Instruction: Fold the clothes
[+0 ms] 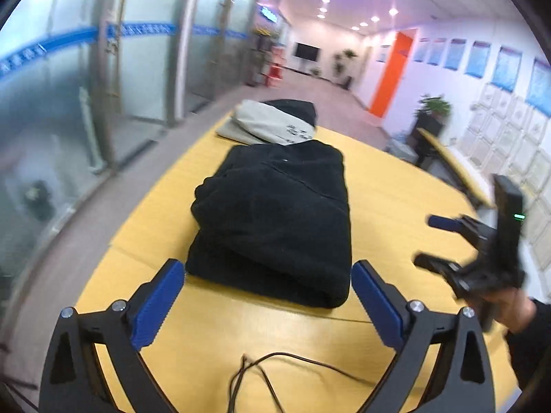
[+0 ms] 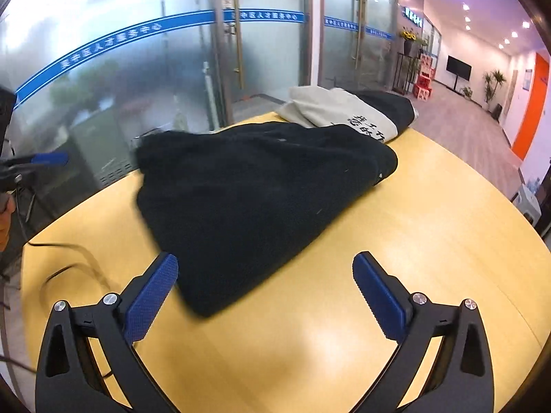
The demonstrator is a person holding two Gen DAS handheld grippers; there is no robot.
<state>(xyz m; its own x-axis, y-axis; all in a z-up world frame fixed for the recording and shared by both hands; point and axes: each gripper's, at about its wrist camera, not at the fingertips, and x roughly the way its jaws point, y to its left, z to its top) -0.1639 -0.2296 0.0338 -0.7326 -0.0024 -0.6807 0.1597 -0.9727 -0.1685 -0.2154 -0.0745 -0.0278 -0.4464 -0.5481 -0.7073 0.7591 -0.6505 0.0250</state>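
A folded black fleece garment (image 1: 275, 213) lies on the yellow wooden table (image 1: 396, 186); the right wrist view shows the same garment (image 2: 248, 199). My left gripper (image 1: 268, 275) hangs open above the table just short of the garment's near edge, with nothing pressed between its blue pads. My right gripper (image 2: 265, 268) is also open, its left pad beside the garment's near corner. The right gripper (image 1: 444, 241) appears at the right in the left wrist view, held by a hand (image 1: 516, 309). The left gripper's blue fingertip (image 2: 48, 160) shows at the left edge of the right wrist view.
A cream and black garment (image 1: 275, 120) lies at the table's far end behind the black one, the same garment (image 2: 347, 110) in the right wrist view. A thin dark cable (image 1: 275, 371) trails over the near table. Frosted glass partitions (image 2: 137, 69) stand past the table edge.
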